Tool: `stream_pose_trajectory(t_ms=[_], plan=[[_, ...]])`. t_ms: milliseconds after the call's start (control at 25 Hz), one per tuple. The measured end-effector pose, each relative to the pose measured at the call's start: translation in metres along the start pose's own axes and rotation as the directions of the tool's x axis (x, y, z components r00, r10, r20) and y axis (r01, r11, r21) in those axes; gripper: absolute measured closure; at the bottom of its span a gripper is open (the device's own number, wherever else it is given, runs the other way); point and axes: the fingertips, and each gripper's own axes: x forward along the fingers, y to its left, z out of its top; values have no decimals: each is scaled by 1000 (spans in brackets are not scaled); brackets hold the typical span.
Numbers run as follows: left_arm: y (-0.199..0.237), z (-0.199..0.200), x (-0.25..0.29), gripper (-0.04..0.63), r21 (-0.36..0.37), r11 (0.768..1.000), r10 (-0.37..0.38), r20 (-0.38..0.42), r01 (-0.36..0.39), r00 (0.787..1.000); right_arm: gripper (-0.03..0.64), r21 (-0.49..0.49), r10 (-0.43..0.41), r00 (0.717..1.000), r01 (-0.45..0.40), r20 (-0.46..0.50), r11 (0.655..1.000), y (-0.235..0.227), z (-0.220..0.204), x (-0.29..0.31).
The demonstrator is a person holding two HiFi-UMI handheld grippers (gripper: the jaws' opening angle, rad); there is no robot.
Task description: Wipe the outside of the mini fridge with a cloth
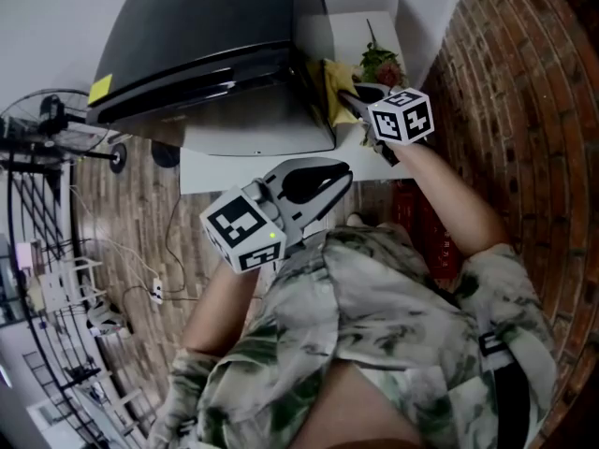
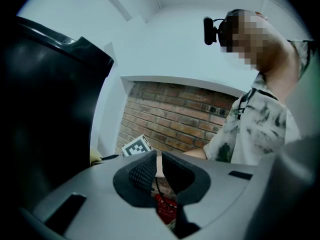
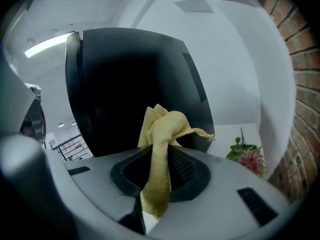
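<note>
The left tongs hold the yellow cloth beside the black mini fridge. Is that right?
Not quite. It is the right tongs that hold the yellow cloth beside the black mini fridge, as the right gripper view shows. The left tongs hold nothing.

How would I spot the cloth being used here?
Find the black mini fridge on the white table. By its right side, the right gripper pinches the cloth in its jaws: crumpled and yellow, unlike the red-and-green flowers nearby.

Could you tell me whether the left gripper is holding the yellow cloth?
No, the crumpled yellow cloth sits clamped in the right gripper; the left gripper holds nothing.
</note>
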Motion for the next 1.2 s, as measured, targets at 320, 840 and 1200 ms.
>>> stream_pose_trajectory(t_ms=[320,840,1200], plan=[[3,-3,-4,566,-9,1000,16,-5,-16,1000,529,-80,-79,985,67,-155,995,-29,-51,28],[11,-8,-17,566,-10,1000,27,6,-27,1000,529,-71,-140,973,129,-181,989,-43,-54,19],[28,-18,-33,566,0,998,-69,18,69,997,529,-65,-213,977,212,-13,975,-18,-7,-40]])
